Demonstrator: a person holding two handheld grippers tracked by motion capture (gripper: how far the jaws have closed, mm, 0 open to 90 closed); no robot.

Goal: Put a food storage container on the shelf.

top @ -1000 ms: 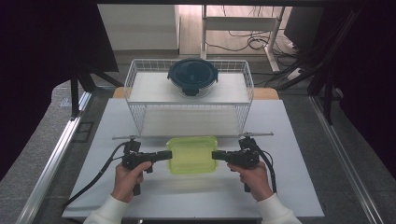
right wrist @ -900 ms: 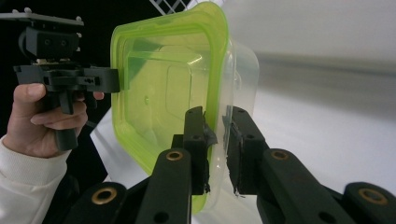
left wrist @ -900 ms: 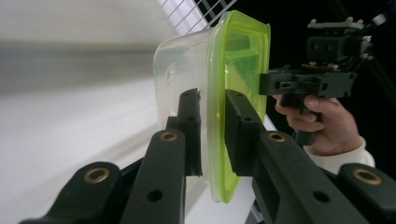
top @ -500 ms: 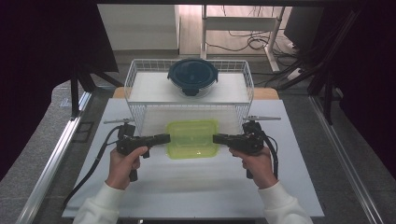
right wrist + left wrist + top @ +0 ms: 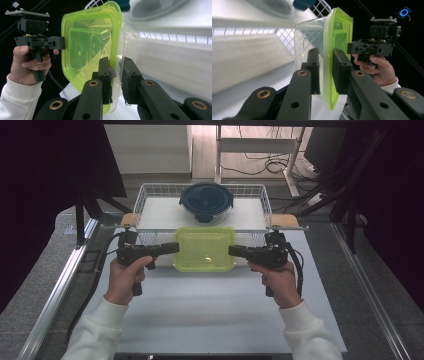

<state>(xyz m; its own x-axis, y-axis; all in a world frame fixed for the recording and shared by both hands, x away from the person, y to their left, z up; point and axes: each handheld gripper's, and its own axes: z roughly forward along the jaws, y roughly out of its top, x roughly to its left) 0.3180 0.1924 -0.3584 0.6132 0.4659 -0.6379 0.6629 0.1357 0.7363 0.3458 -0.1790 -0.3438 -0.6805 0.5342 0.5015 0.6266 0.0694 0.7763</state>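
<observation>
Lab or workshop test bench, white tabletop [image 5: 210, 315] on metal frame rails [image 5: 55, 290], loose floor cables [image 5: 265, 167]

— What is seen around the white table [image 5: 210, 315]?
— Grey speckled floor [image 5: 45, 260] is seen on the left and right, and a metal rail [image 5: 55, 292] runs along the table's left edge.

— And at the far side?
— A white cabinet front [image 5: 147, 150] is set at the far left, and a pale frame with legs [image 5: 255, 147] stands beside it. Black cables [image 5: 272, 167] are strewn over a lighter floor there. Dark panels [image 5: 50, 165] are placed at both sides.
</observation>
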